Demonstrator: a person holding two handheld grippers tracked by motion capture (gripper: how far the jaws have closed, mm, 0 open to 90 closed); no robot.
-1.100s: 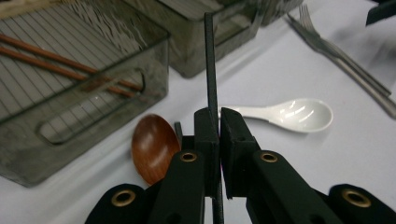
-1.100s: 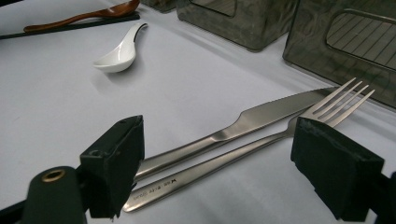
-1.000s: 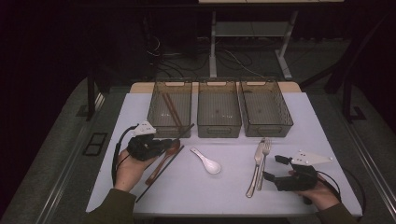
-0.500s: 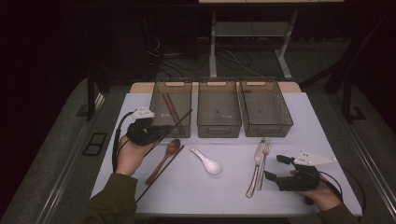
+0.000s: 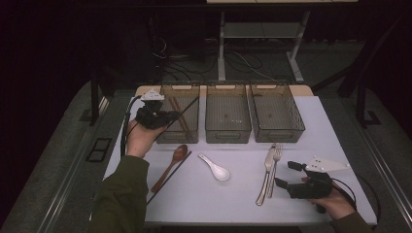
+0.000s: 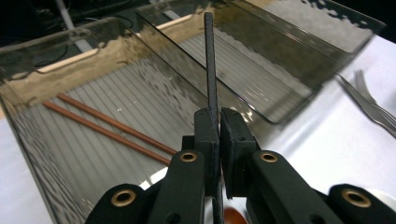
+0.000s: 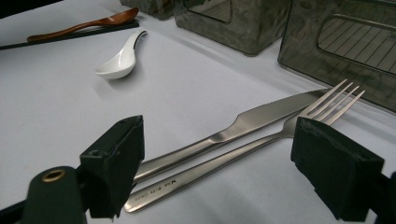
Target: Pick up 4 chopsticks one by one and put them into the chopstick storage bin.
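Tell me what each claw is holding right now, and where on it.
Left claw pinches a black chopstick partway along its shaft. Right claw holds nothing.

What the views hide or cut off

In the left gripper view the black chopstick [image 6: 208, 70] runs down between the shut claw [image 6: 219, 140] pads and off the bottom edge, its lower end hidden. In the right gripper view the knife [image 7: 243, 126] handle passes behind one claw pad, and the bins [image 7: 327, 51] are cut by the top edge.
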